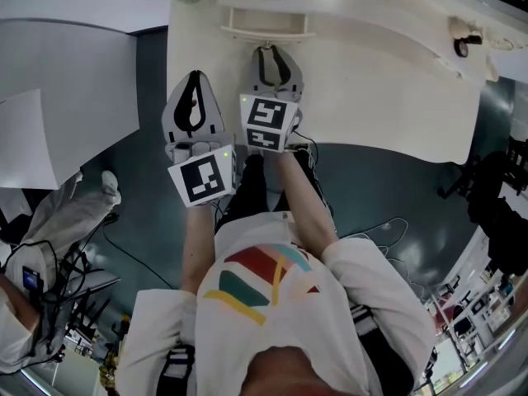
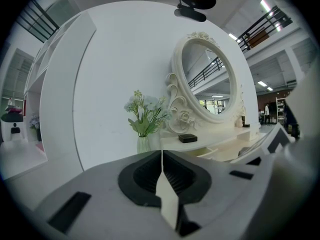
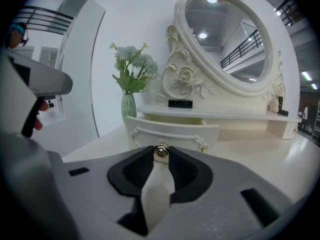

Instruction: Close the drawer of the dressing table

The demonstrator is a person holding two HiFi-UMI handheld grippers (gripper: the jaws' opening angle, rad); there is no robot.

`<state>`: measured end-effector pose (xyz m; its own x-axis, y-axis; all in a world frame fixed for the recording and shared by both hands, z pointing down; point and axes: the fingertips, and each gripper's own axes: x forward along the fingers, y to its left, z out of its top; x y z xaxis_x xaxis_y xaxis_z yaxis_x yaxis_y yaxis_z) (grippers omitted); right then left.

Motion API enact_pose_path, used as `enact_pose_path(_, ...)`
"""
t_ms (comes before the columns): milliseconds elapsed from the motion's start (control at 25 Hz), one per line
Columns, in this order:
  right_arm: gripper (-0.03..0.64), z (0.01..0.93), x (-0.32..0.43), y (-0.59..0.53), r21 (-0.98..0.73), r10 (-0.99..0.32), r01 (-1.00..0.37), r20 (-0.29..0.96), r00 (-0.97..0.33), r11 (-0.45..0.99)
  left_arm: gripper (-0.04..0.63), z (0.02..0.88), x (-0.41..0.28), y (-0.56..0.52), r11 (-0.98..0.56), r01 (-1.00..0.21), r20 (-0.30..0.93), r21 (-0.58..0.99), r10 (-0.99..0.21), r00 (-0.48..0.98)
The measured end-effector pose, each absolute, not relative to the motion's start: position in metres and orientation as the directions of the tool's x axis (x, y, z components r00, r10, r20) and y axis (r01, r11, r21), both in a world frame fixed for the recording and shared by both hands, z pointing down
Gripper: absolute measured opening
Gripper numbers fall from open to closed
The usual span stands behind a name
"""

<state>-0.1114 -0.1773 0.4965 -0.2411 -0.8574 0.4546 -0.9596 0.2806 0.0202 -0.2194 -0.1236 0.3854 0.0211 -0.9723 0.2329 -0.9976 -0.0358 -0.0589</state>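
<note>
The cream dressing table [image 1: 371, 81] has its small drawer [image 1: 268, 21] pulled out under the oval mirror [image 3: 225, 39]. In the right gripper view the drawer front [image 3: 172, 133] faces me, with a gold knob [image 3: 161, 149] at its middle. My right gripper [image 3: 161, 152] is shut on that knob, its tips pressed on either side. In the head view the right gripper [image 1: 271, 52] reaches over the tabletop to the drawer. My left gripper [image 1: 195, 77] hangs beside it at the table's left edge. It is shut with nothing between its jaws [image 2: 162, 154].
A glass vase of flowers [image 3: 129, 106] stands left of the drawer, and a black box [image 3: 180, 103] lies on the shelf above it. A white panel [image 1: 66, 97] is at the left. Cables [image 1: 74, 279] and another person [image 1: 25, 328] are on the floor behind me.
</note>
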Motion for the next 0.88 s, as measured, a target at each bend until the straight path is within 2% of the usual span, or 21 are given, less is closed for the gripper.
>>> enact_pose_path(880,0.081,0.498,-0.109,-0.197,0.014,-0.853,-0.959,0.46,-0.246,0.284,0.008,0.399,-0.219,-0.121,-0.062,-0.994,0.274,-0.091,-0.961,0.035)
